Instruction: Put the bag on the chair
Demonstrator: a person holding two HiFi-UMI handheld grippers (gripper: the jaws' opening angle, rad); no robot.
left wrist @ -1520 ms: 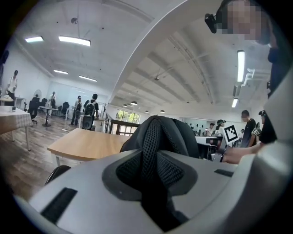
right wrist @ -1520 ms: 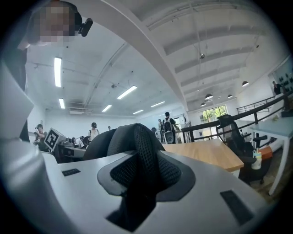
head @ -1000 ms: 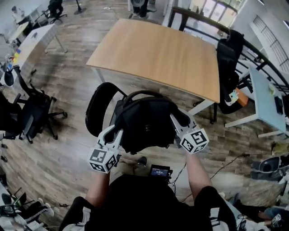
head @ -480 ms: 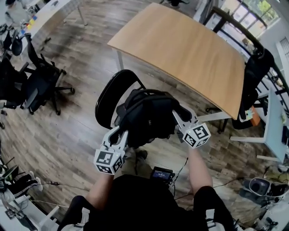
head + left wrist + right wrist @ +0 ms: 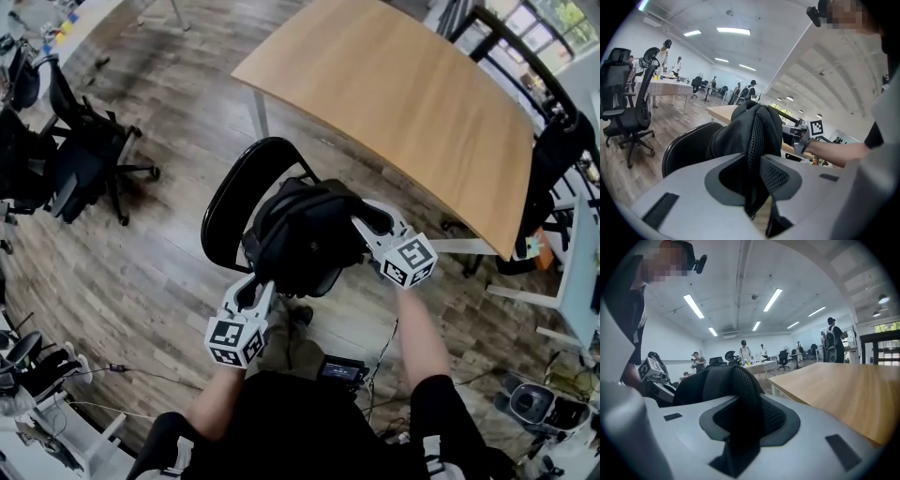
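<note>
A black backpack (image 5: 305, 234) hangs over the seat of a black chair (image 5: 228, 195) with a rounded back; I cannot tell whether it rests on the seat. My left gripper (image 5: 260, 283) is shut on a mesh shoulder strap (image 5: 757, 140) at the bag's near left side. At the bag's right side my right gripper (image 5: 362, 223) is shut on the other mesh strap (image 5: 743, 399). In the left gripper view the chair (image 5: 686, 147) curves behind the bag (image 5: 740, 126). The right gripper view has the bag (image 5: 701, 380) just beyond its jaws.
A wooden table (image 5: 403, 89) stands right behind the chair, close to my right gripper. Black office chairs (image 5: 80, 164) stand at the left, and another chair (image 5: 553, 159) at the table's far right. Cables (image 5: 112, 370) lie on the wood floor. People stand in the distance.
The bag stays gripped by both grippers over the chair. My left gripper has drawn back toward my body and sits lower in the head view. The head view has swung, shifting the table rightward.
</note>
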